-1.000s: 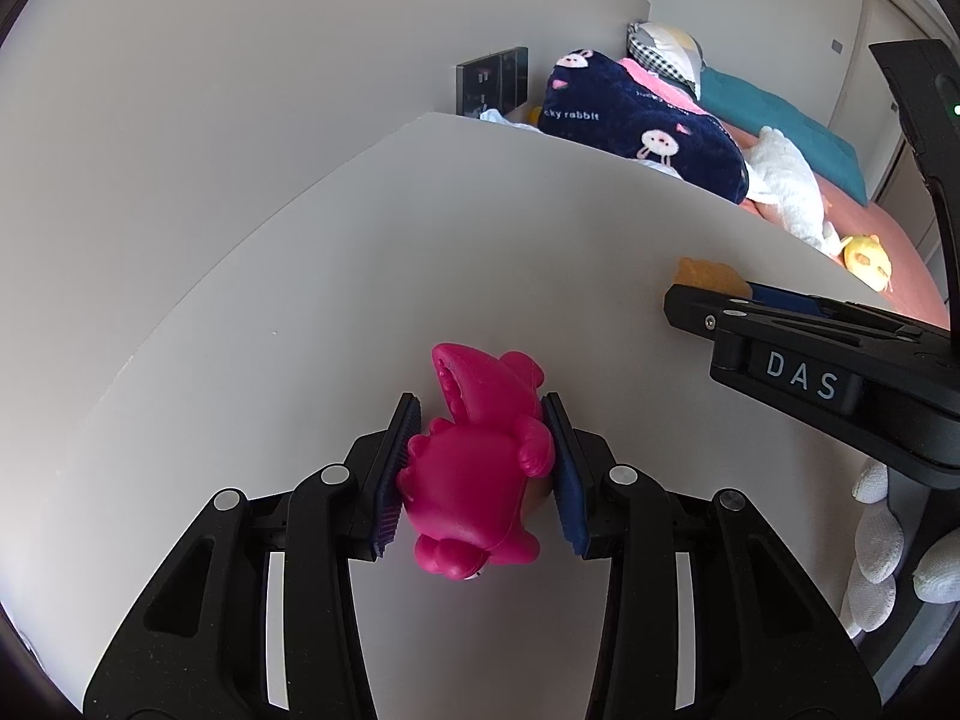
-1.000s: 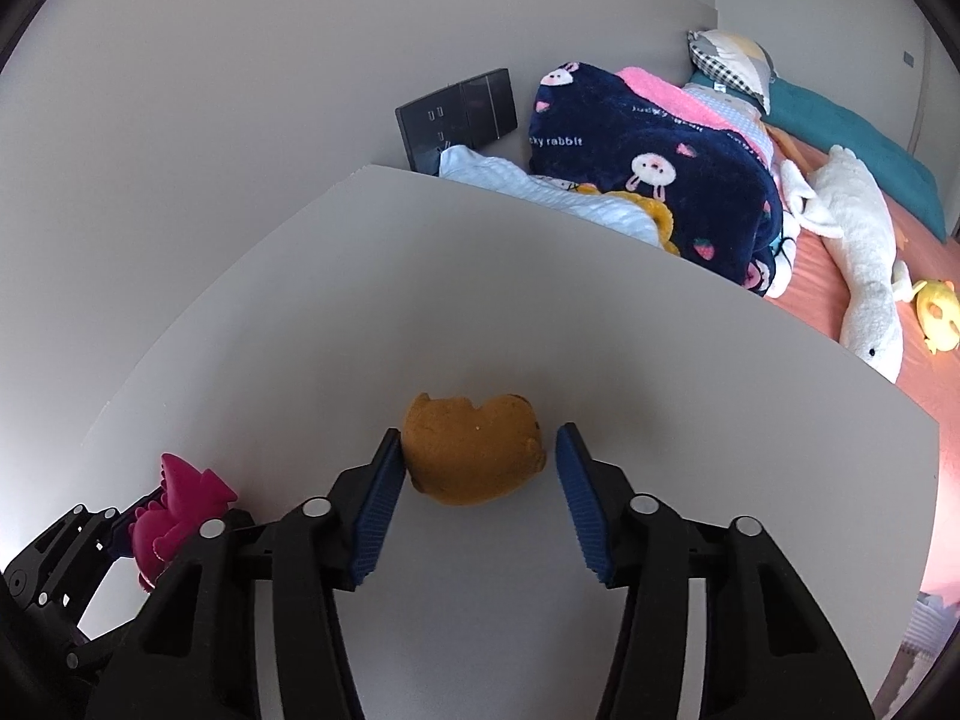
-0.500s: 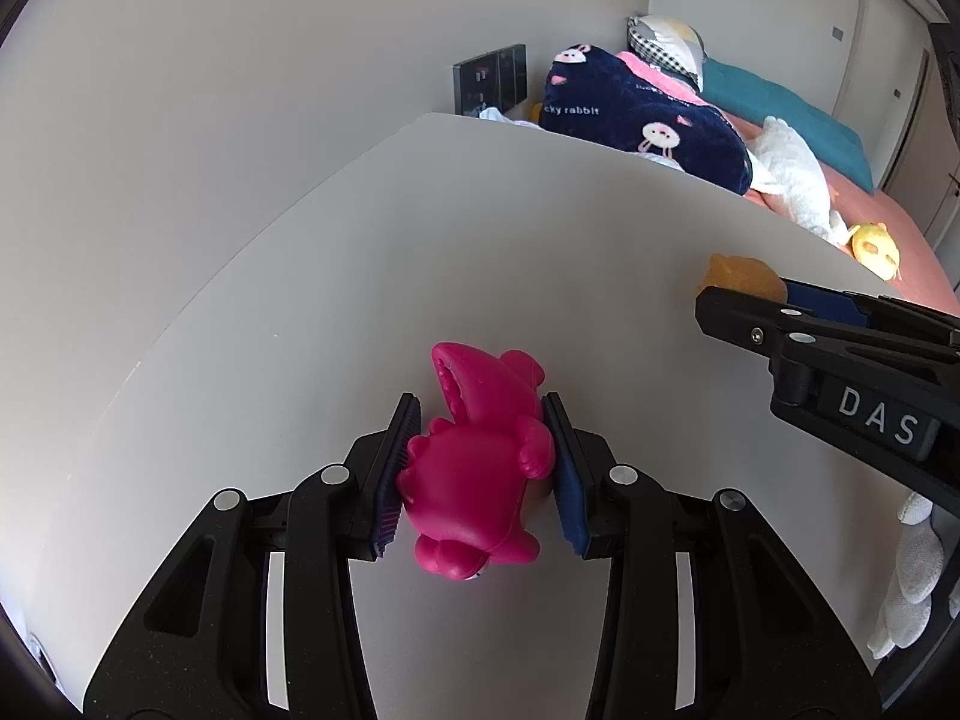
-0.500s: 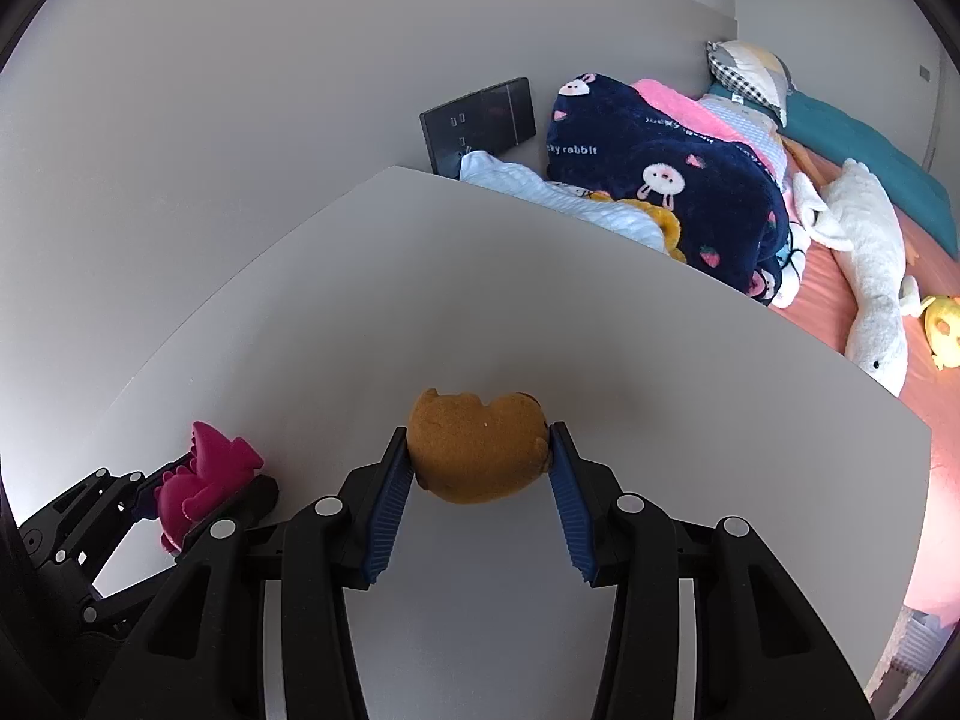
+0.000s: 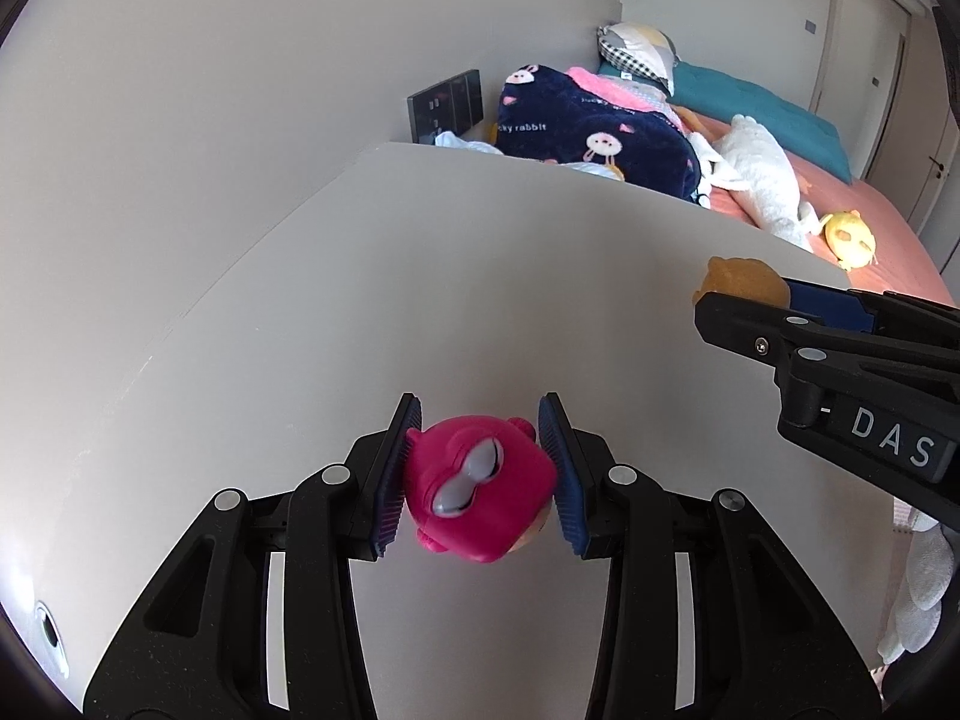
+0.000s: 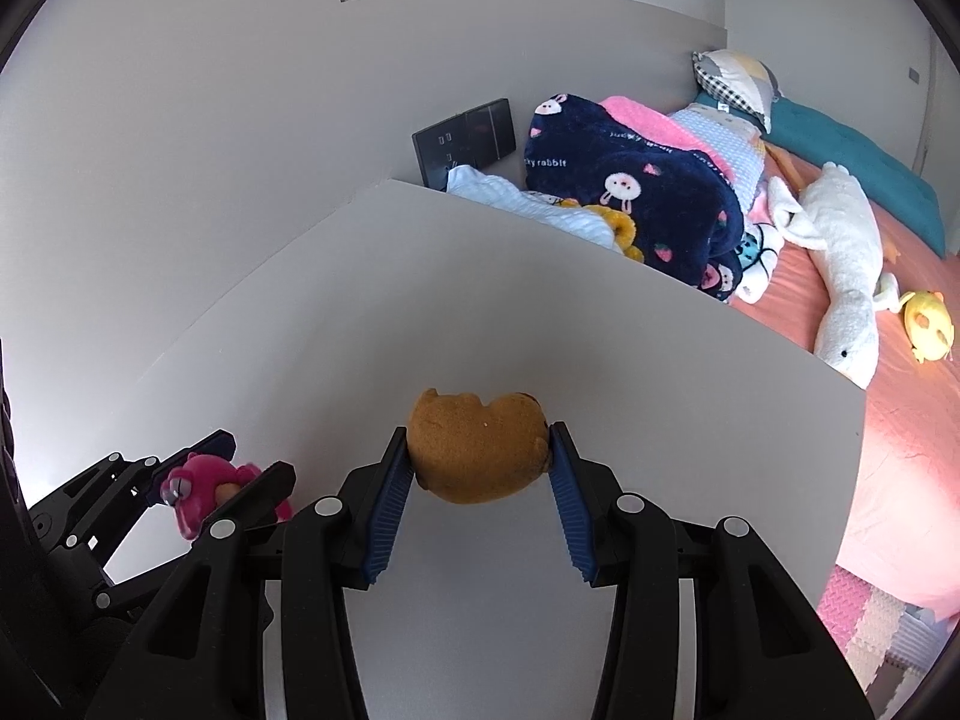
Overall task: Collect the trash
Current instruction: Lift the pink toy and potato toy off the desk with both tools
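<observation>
My left gripper (image 5: 480, 468) is shut on a bright pink toy figure (image 5: 477, 489), held clear above the white table (image 5: 420, 300); its face with grey eyes now looks toward the camera. My right gripper (image 6: 480, 462) is shut on a brown plush toy (image 6: 477, 450), also lifted off the table. In the left wrist view the right gripper (image 5: 780, 306) reaches in from the right with the brown plush (image 5: 741, 279) at its tip. The right wrist view catches the left gripper (image 6: 222, 480) low at the left with the pink toy (image 6: 198, 489).
Beyond the table's far edge lies a bed (image 6: 900, 420) with a navy rabbit-print blanket (image 6: 630, 192), a white plush animal (image 6: 840, 264), a small yellow plush (image 6: 927, 318) and pillows. A dark switch panel (image 6: 465, 141) sits on the grey wall. Foam floor mats (image 6: 870, 618) show at the lower right.
Both grippers have risen and drawn back from the table with their toys. The pink toy has tipped in the left jaws, its face now toward the camera. The right jaws closed onto the brown plush.
</observation>
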The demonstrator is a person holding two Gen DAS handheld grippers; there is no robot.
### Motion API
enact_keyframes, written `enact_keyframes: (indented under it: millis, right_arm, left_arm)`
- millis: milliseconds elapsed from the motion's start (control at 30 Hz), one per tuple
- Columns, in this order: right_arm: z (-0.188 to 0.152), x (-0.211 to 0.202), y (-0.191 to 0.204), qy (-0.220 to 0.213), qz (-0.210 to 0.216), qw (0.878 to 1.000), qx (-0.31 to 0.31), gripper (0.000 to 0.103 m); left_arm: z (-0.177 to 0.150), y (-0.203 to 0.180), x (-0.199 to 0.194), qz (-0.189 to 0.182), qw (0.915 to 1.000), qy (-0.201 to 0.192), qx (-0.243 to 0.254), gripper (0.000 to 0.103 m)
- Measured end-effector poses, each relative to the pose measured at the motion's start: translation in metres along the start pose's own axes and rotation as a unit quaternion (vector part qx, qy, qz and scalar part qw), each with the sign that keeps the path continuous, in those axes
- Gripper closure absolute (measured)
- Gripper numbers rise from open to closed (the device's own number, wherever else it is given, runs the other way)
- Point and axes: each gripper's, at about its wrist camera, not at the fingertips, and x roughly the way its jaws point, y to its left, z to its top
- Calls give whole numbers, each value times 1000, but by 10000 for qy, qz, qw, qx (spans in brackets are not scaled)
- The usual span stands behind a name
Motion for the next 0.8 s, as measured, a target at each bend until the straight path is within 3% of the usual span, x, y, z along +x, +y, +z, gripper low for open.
enact_keyframes:
  millis: [433,800]
  right_arm:
    - [-25,-70,-17,-327,-135,9994,62,56]
    - [-55,-132,-34,-562,-251,9980,158,56]
  left_arm:
    - [-7,-21,-58,-182,9993,-292,-157,63]
    - [-19,-60,-105,-381,9978,-534,108,63]
